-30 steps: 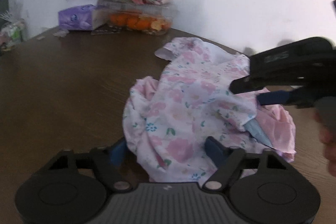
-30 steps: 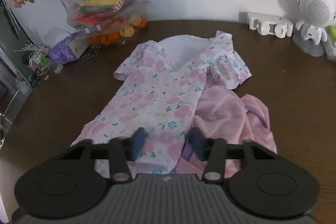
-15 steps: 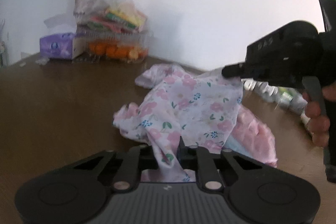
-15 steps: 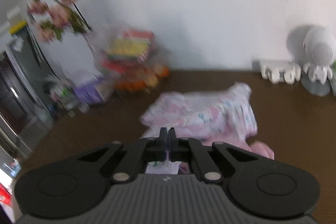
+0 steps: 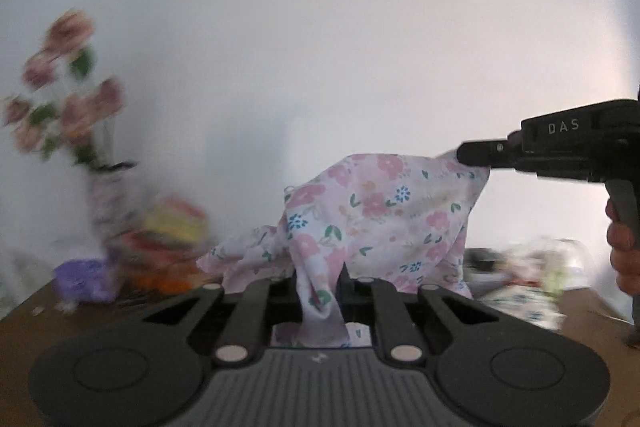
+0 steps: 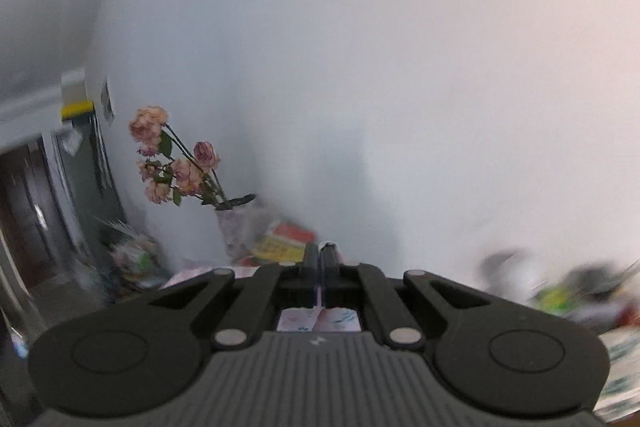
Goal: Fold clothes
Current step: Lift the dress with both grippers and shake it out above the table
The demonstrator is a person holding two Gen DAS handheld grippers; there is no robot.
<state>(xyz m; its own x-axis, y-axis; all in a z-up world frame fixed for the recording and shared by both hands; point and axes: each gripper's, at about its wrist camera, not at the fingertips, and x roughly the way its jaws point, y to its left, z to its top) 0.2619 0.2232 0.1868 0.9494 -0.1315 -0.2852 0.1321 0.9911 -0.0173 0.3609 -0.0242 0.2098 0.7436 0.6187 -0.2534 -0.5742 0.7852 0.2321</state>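
Note:
A white dress with pink flowers (image 5: 380, 219) hangs in the air between the two grippers, above the brown table (image 5: 24, 311). My left gripper (image 5: 320, 279) is shut on a fold of its lower edge. My right gripper (image 5: 476, 155) shows at the right of the left wrist view, shut on the dress's upper corner and holding it high. In the right wrist view the right gripper (image 6: 319, 255) is shut, with a strip of the floral cloth (image 6: 320, 319) pinched between its fingers. The rest of the dress is hidden there.
A vase of pink flowers (image 6: 180, 167) stands at the back left by the wall, with stacked snack packets (image 5: 172, 227), oranges and a purple tissue pack (image 5: 80, 279) beside it. Blurred clutter (image 5: 532, 267) lies at the back right. A white wall is behind.
Both grippers closed on the dress and lifted it off the table. It now hangs stretched between them; both cameras have tilted up toward the wall.

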